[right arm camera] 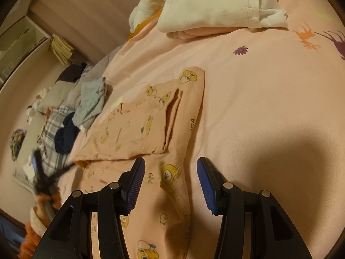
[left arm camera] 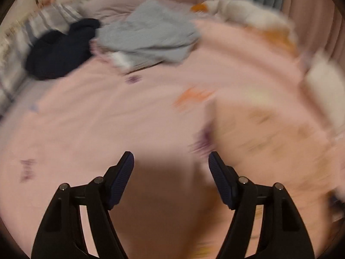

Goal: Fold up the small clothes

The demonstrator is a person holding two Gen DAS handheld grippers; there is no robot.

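A small pink garment with yellow cartoon prints [right arm camera: 151, 125] lies partly folded on the pink bedsheet [right arm camera: 269, 108]. My right gripper [right arm camera: 170, 164] is open and empty, just above the garment's near part. My left gripper [left arm camera: 170, 159] is open and empty over bare sheet [left arm camera: 86, 118]; its view is blurred by motion. The pink garment shows as a blurred patch at the right of the left wrist view [left arm camera: 265, 133]. The left gripper also appears blurred at the left edge of the right wrist view [right arm camera: 41, 172].
A light blue garment [left arm camera: 148, 34] and a dark navy one [left arm camera: 60, 49] lie crumpled at the far side of the bed. A stack of folded white and pink clothes [right arm camera: 220, 6] sits near the bed's edge. Plaid fabric [right arm camera: 51, 129] lies beside the navy garment.
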